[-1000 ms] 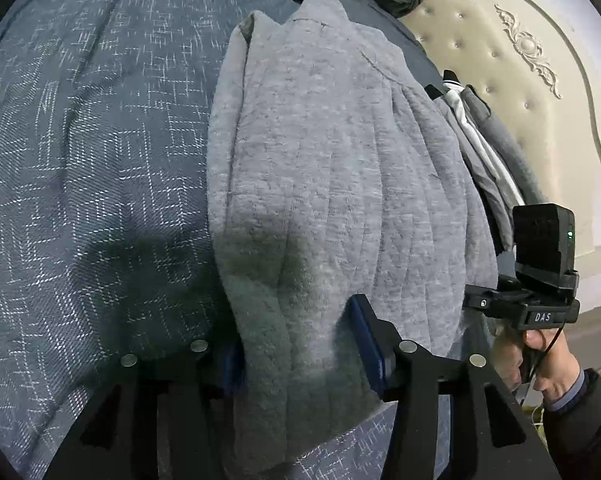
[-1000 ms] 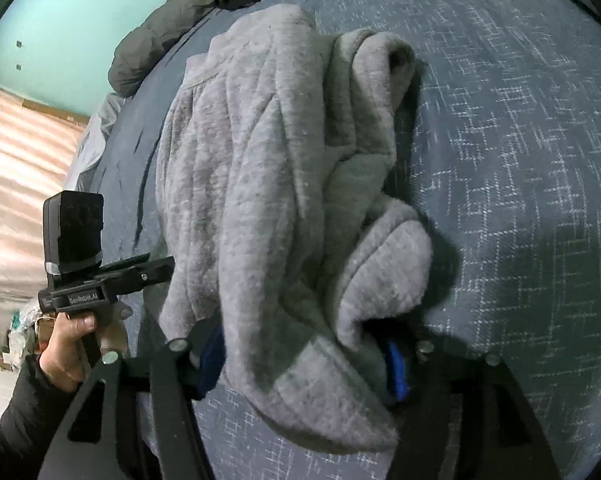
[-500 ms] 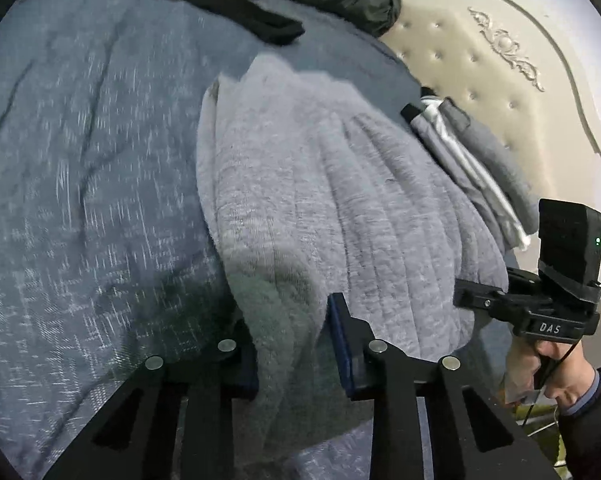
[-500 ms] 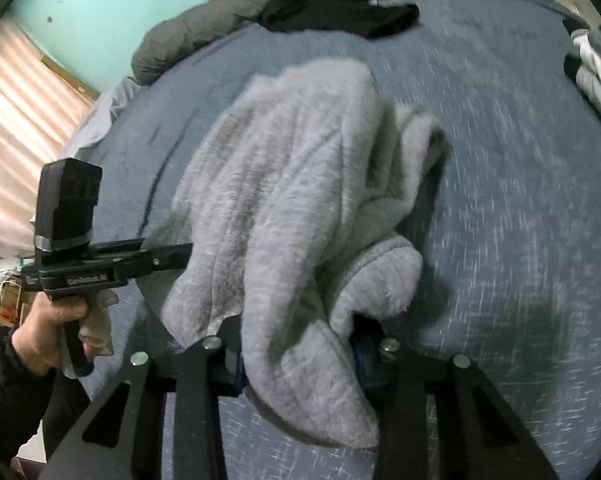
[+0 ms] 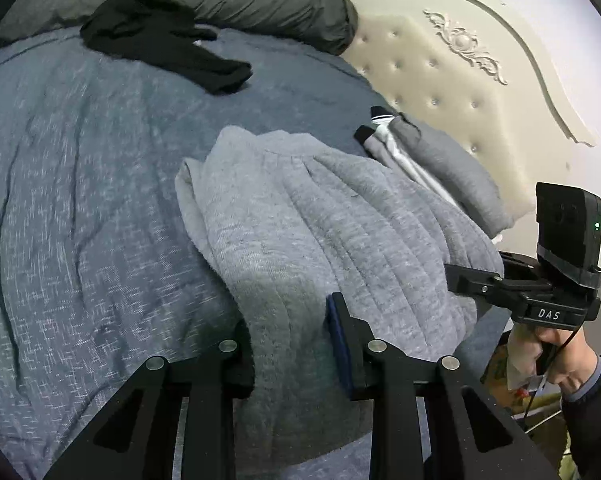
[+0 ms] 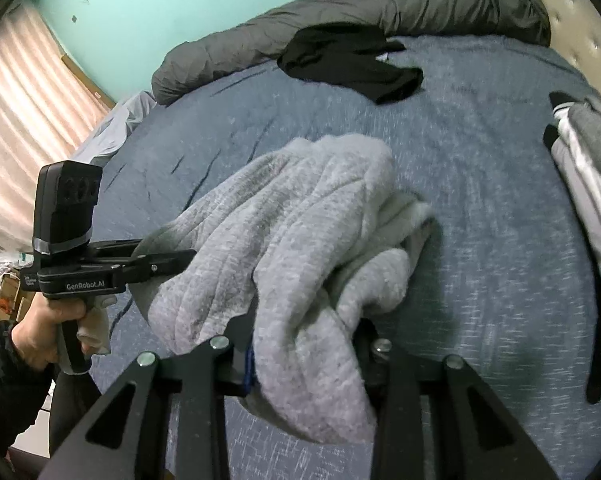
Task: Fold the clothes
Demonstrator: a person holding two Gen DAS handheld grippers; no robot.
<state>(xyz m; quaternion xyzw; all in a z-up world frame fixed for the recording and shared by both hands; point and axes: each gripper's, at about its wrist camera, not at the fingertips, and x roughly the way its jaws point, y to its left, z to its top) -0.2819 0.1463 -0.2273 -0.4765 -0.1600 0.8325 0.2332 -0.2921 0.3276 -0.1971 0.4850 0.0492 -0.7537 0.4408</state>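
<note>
Mottled blue bedspread (image 5: 80, 208), ribbed fleecy grey garment (image 5: 320, 216) bunched

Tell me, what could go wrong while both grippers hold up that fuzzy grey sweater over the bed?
1. The left gripper and the right gripper, whose jaws have just been closing, each pinch only a bunched edge of the grey sweater, so the thick fabric might slip out.
2. The sweater is crumpled, with a lump hanging beside the right gripper, so a fold could come out uneven.
3. The folded clothes lie close by; the dragging sweater might knock them.
</note>
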